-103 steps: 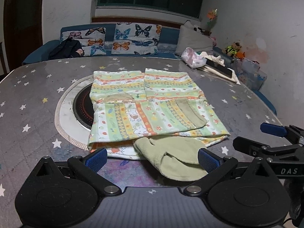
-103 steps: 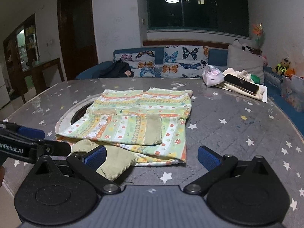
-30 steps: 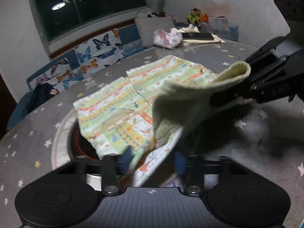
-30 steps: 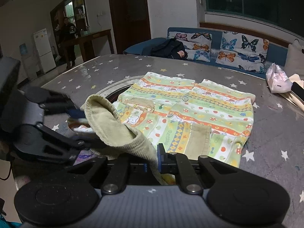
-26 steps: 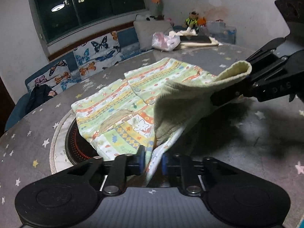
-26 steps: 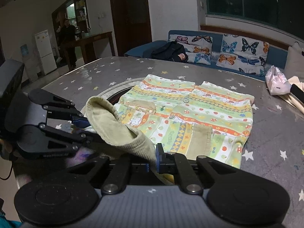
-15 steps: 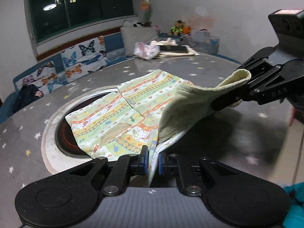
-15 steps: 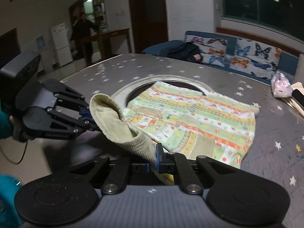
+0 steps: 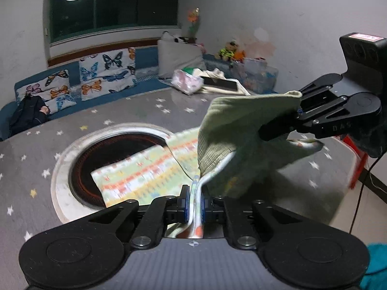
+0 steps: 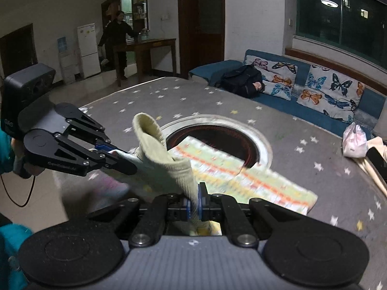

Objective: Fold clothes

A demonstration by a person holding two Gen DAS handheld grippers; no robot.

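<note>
Garment [image 9: 150,171] spread on the counter [image 9: 36,149], far part over the round recess [image 9: 116,149], near edge lifted. Left gripper [image 9: 195,201] pinching it at the near side, right gripper [image 9: 293,118] at its right. Sofa [image 10: 314,111] behind the counter; bag [image 10: 354,140] at the counter's far right.

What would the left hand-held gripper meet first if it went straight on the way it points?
The left hand-held gripper is shut on the patterned garment, so it would first push into that cloth, draped just ahead. Beyond it lies the round recess in the table; depth there is unclear.
</note>
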